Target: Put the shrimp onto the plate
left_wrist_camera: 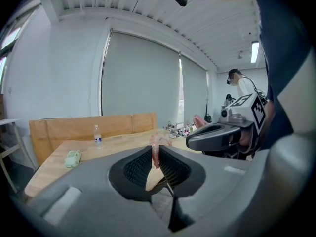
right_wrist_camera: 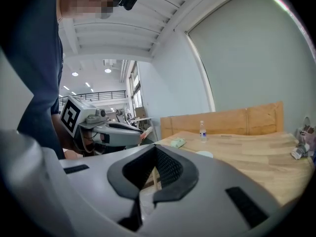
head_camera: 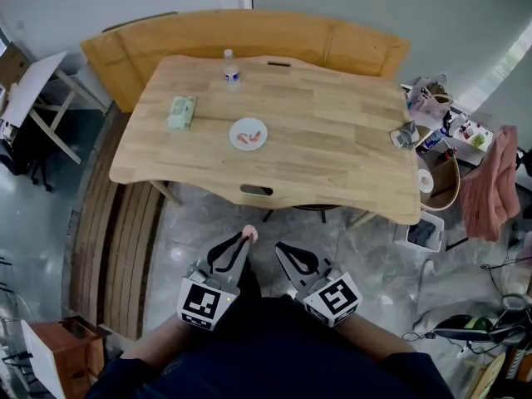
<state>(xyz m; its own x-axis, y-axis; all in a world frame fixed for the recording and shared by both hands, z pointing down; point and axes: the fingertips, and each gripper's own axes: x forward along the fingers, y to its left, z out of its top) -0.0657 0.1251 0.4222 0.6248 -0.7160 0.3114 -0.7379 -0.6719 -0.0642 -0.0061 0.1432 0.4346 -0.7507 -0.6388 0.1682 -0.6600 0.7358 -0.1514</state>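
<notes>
A white plate sits near the middle of the wooden table with pink shrimp pieces on it. Both grippers hang over the floor in front of the table's near edge, well short of the plate. My left gripper is shut on a pink shrimp, which sticks up from between its jaws. My right gripper is shut with nothing in it. In the right gripper view the left gripper shows at the left and the plate lies far ahead.
A water bottle stands at the table's far side and a green packet lies left of the plate. A wooden bench runs behind the table. Clutter, a basket and a pink cloth stand to the right.
</notes>
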